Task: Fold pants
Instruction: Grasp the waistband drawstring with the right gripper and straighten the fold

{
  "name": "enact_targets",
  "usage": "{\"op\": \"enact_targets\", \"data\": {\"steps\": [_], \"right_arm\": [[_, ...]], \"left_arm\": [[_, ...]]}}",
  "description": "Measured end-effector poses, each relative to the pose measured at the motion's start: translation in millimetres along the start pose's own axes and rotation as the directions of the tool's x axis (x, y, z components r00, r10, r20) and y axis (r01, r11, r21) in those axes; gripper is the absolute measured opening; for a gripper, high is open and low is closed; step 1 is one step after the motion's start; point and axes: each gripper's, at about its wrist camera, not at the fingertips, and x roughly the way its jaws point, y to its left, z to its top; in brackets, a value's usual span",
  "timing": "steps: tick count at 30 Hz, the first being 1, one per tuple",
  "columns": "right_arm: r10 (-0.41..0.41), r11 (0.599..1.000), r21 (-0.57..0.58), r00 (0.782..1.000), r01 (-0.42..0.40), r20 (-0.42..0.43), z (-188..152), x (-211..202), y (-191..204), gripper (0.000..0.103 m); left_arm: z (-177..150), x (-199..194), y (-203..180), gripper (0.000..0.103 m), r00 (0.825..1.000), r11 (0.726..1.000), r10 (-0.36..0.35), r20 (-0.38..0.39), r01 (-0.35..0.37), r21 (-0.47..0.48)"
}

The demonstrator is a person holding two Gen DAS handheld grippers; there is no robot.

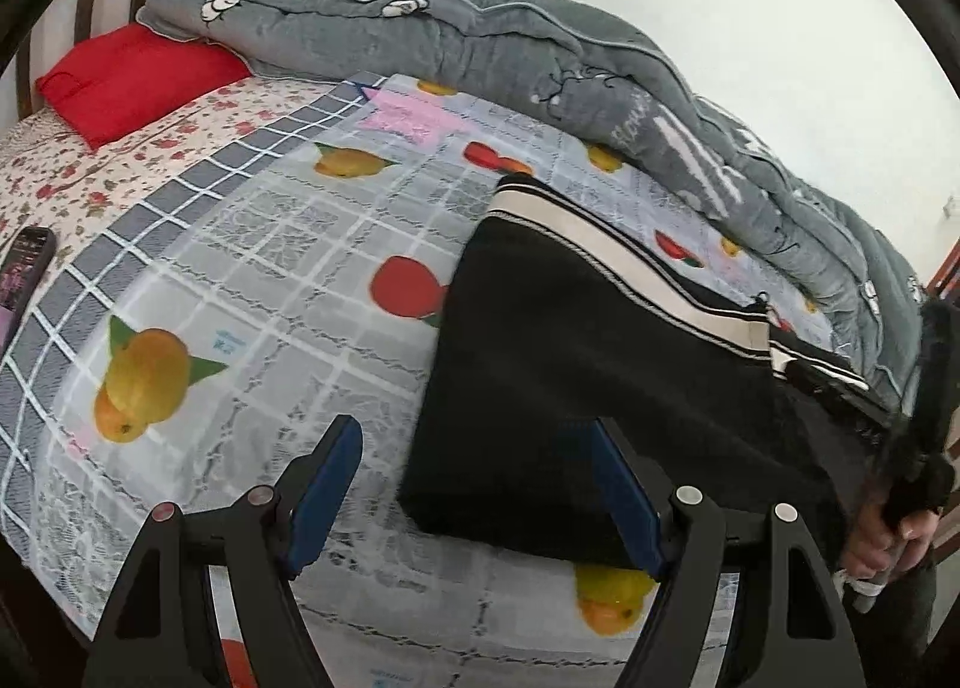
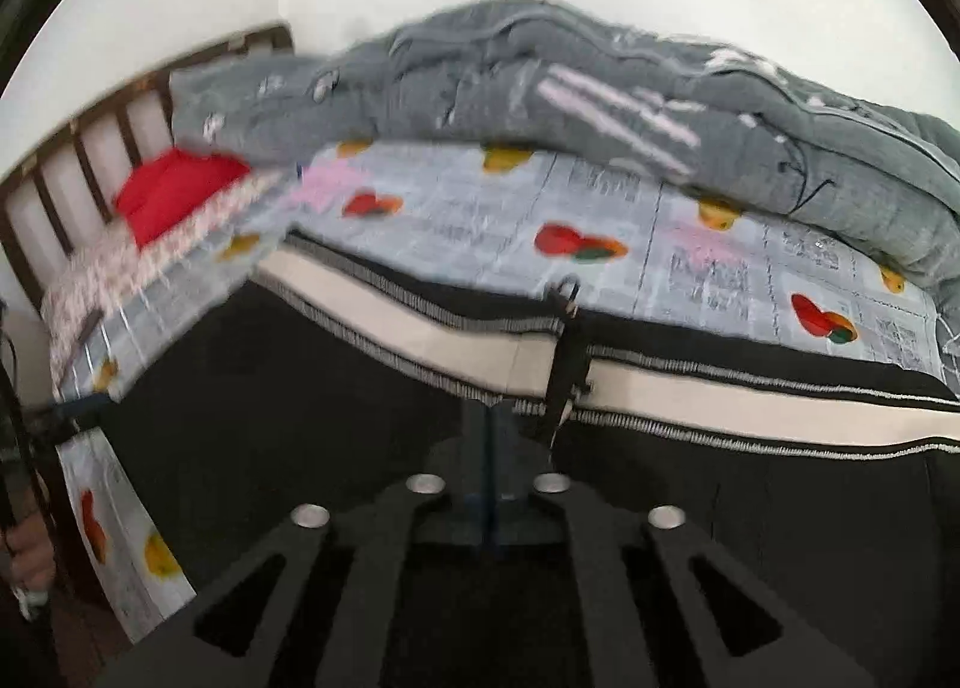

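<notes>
The black pants (image 1: 576, 364) with a cream stripe lie folded on the fruit-print sheet (image 1: 252, 268) of the bed, in front of the grey quilt (image 1: 480, 39). The left gripper (image 1: 474, 484) hangs released over the pants' near corner. The right gripper (image 2: 491, 448) has its jaws clenched together over the pants; whether they pinch cloth I cannot tell.

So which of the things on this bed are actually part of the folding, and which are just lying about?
Part of the job:
- black pants
- left gripper
- right gripper

Just lying about:
- grey quilt
- red pillow
- phone
- fruit-print sheet
</notes>
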Motion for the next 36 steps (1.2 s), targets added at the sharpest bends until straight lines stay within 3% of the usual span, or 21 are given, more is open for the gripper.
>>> {"op": "enact_targets", "data": {"steps": [6,9,13,18,21,24,30,33,36], "right_arm": [[-0.043,0.998,0.037,0.995,0.046,-0.093,-5,28,-10,0.026],[-0.024,0.998,0.049,0.995,0.029,-0.096,-7,32,-13,0.026],[-0.002,0.996,0.087,0.986,0.017,-0.166,-7,53,-20,0.026],[0.002,0.998,0.068,0.998,0.002,-0.059,-2,22,-18,0.007],[0.071,0.988,0.139,0.997,-0.073,0.018,4,4,-30,0.007],[0.032,0.988,0.15,0.999,-0.027,-0.032,5,21,-37,0.007],[0.042,0.98,0.194,0.998,-0.031,-0.054,3,32,-43,0.007],[0.002,0.981,0.193,0.996,0.015,-0.087,0,29,-44,0.021],[-0.004,0.978,0.207,0.998,0.018,-0.069,-9,5,-42,0.022]], "left_arm": [[-5,6,-5,0.076,1.0,1.0,-0.009,-0.016,0.009,0.005],[-4,5,-4,0.076,1.0,1.0,-0.017,-0.012,0.017,-0.006],[-3,5,-5,0.076,0.999,0.999,-0.032,-0.013,0.032,-0.015],[-6,6,-8,0.076,1.0,1.0,-0.003,-0.027,0.004,0.018],[-7,6,-6,0.076,0.999,1.0,-0.011,-0.034,0.012,0.01],[-8,7,-7,0.076,0.999,1.0,-0.014,-0.039,0.014,0.011],[-5,12,-18,0.079,0.998,0.998,-0.014,-0.055,0.017,0.061],[-17,34,-22,0.079,0.989,0.993,0.069,-0.133,-0.056,0.099],[-26,31,-21,0.081,0.991,0.992,0.074,-0.112,-0.062,0.108]]}}
